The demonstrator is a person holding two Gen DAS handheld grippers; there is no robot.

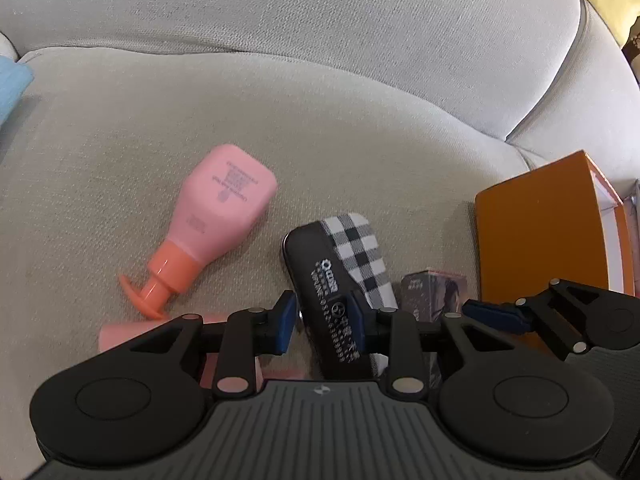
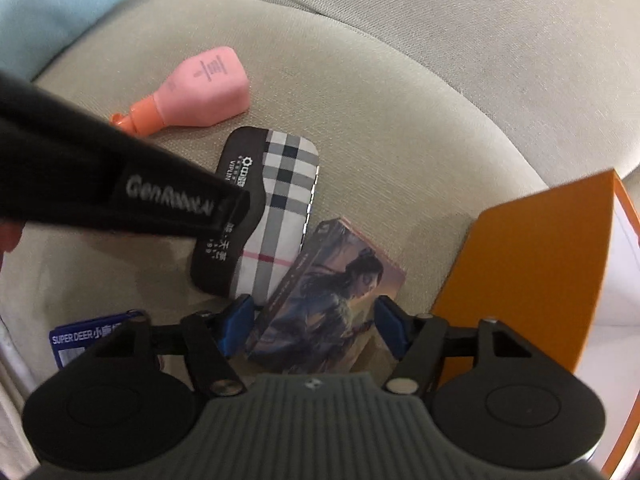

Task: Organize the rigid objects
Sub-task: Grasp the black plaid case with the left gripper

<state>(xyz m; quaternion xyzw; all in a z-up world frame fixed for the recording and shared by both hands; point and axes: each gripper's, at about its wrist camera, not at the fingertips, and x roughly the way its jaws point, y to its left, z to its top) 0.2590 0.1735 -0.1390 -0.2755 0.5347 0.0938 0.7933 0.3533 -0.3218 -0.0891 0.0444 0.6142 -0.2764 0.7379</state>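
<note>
Black-and-checked, the glasses case [image 1: 340,276] lies on the beige sofa cushion [image 1: 360,128], its near end between the blue pads of the left gripper [image 1: 323,322]. The jaws stand narrow about the case, but whether the pads press it or only flank it I cannot tell. Placed so, the grip looks like the start or end of a carry toward the orange box [image 1: 536,236], which stands open to the right of those jaws.

From the other wrist, the right gripper [image 2: 314,332] straddles a small illustrated box [image 2: 332,292] bearing a painted figure. It leans tilted between the pads with a gap at each side, so these jaws are open and hold nothing. The box touches the case's edge, just ahead of the jaws.

Ahead and to the left of both grippers, a pink pump bottle [image 1: 218,220] lies on its side, apart from the case. A blue packet [image 2: 96,334] printed SUPER DEER sits left of the right jaws. The left gripper's dark body crosses the right wrist's view and hides part of the case. The orange box's wall stands close on the right, leaving little room to swing.
</note>
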